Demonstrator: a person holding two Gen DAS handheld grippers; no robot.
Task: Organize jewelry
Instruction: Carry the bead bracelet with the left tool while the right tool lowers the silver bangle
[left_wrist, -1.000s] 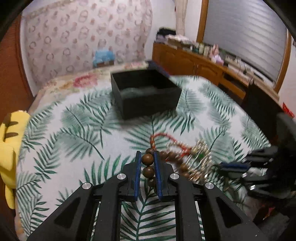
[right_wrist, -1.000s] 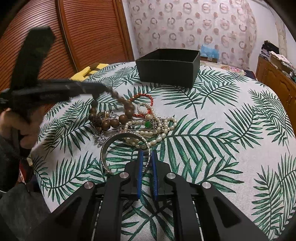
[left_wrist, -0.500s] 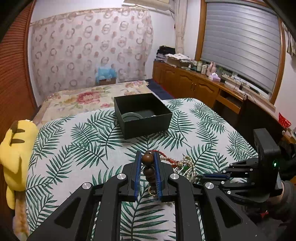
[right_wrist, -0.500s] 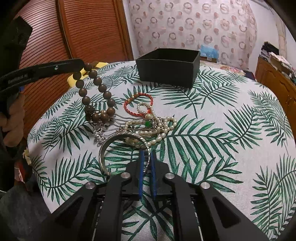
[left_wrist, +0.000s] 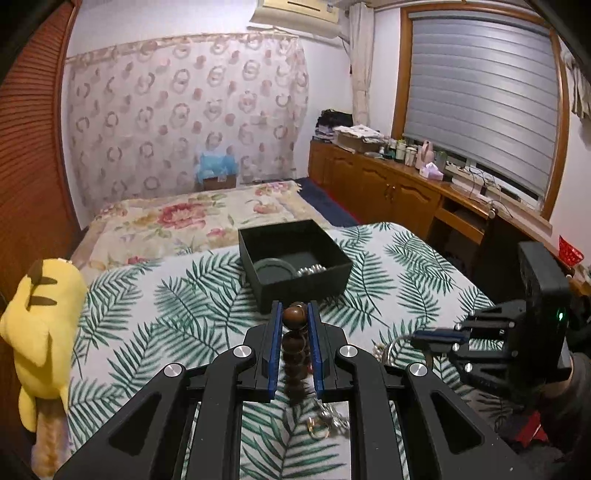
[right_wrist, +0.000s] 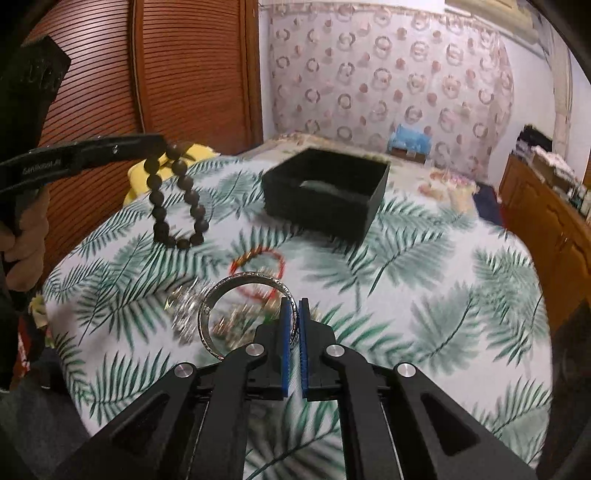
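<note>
1. Left tongs (left_wrist: 293, 317) clamped on a brown bead bracelet (right_wrist: 176, 201); loop hangs straight down, long axis vertical, clear of the tabletop (right_wrist: 424, 295).
2. Right tongs (right_wrist: 294, 317) pinch a silver bangle (right_wrist: 221, 295) by its rim; ring tilted up, lifted.
3. Step, I judge: carrying both to the black box (left_wrist: 295, 262); next needs release over its open top.
4. Red bracelet (right_wrist: 258, 271) lies waiting.

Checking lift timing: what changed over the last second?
Left gripper raised the wooden bead bracelet clear of the pile; it now hangs free. Right gripper, already shut on the silver bangle, lifted it off the cloth. Black box and red bracelet stayed put.
</note>
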